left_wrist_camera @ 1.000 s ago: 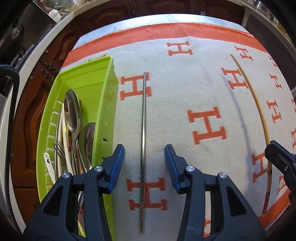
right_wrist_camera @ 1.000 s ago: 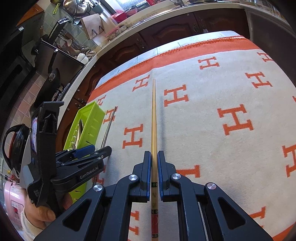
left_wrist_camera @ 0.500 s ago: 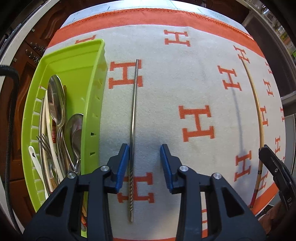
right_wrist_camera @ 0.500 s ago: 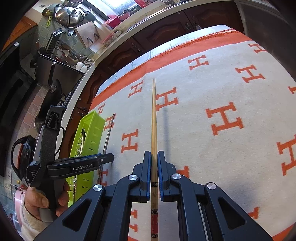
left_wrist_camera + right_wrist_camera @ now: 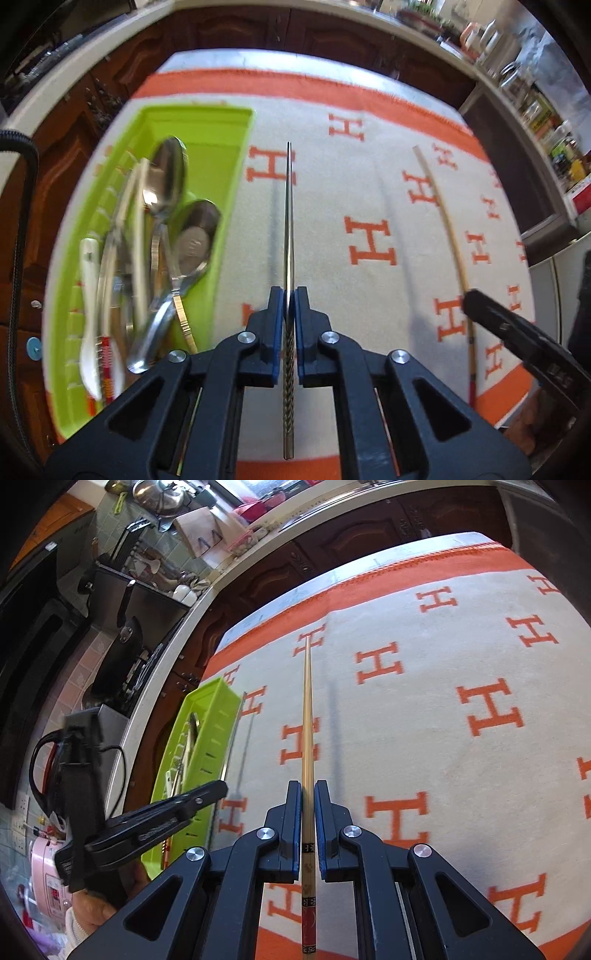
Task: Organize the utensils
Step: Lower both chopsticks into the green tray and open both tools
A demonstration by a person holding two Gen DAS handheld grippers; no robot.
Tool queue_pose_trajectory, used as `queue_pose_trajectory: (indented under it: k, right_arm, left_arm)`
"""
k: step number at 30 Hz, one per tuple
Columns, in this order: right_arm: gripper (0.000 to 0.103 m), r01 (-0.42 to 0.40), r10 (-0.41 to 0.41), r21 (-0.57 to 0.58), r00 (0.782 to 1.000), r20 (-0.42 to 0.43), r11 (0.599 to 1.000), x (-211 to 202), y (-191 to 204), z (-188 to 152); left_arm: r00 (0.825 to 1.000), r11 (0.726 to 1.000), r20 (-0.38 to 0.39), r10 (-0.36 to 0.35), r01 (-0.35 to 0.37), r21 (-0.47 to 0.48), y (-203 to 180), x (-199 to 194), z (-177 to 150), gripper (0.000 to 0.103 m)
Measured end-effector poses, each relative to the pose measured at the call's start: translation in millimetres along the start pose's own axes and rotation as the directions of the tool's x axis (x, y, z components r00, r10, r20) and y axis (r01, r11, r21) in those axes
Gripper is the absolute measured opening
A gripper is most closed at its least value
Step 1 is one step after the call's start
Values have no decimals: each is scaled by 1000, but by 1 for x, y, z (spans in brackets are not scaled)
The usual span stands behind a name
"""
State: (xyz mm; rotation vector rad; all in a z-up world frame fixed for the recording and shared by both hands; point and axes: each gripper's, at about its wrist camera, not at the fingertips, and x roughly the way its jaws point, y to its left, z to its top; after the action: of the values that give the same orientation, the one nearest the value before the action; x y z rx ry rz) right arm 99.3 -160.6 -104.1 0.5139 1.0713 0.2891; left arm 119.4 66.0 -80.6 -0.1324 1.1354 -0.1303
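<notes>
My left gripper [image 5: 290,295] has its jaws closing tight on a metal chopstick [image 5: 289,206]; the blue pads press it just ahead of its twisted end, and its shadow shows it hangs clear of the cloth. To its left lies a green tray [image 5: 236,177] holding spoons [image 5: 168,173], forks and other cutlery. My right gripper [image 5: 307,786] is shut on a wooden chopstick [image 5: 307,709], gripped near its red decorated end. In the right wrist view the left gripper [image 5: 218,790] hovers beside the tray [image 5: 218,716].
A cream cloth [image 5: 369,192] with orange H marks and an orange border covers the table. Dark wooden cabinets [image 5: 351,535] and a countertop with kitchenware run behind it. A pink appliance [image 5: 48,871] stands at the lower left.
The left jaws closed from wide open onto the metal chopstick and raised it off the cloth, the view tilting up. The right gripper kept its hold on the wooden chopstick.
</notes>
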Motion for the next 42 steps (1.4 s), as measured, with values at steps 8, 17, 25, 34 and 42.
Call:
queue_pose_trajectory:
  k: [8, 17, 25, 34, 42]
  right_arm:
    - [6, -90, 83, -99, 994, -77, 991, 22, 82, 1]
    - [6, -129, 121, -68, 986, -111, 989, 62, 168, 14]
    - [8, -80, 87, 45, 981, -175, 996, 113, 175, 17]
    - [25, -70, 72, 19, 978, -196, 997, 121, 172, 13]
    - [25, -46, 34, -64, 984, -174, 997, 108, 171, 12]
  left_arm:
    - [985, 998, 159, 63, -64, 2, 52, -88, -12, 4]
    - [983, 993, 138, 121, -119, -26, 106, -73, -6, 4]
    - [988, 994, 108, 110, -111, 1, 108, -35, 2, 4]
    - [991, 996, 98, 90, -91, 4, 111, -26, 3, 4]
    - [992, 997, 101, 77, -79, 16, 107, -29, 2, 4]
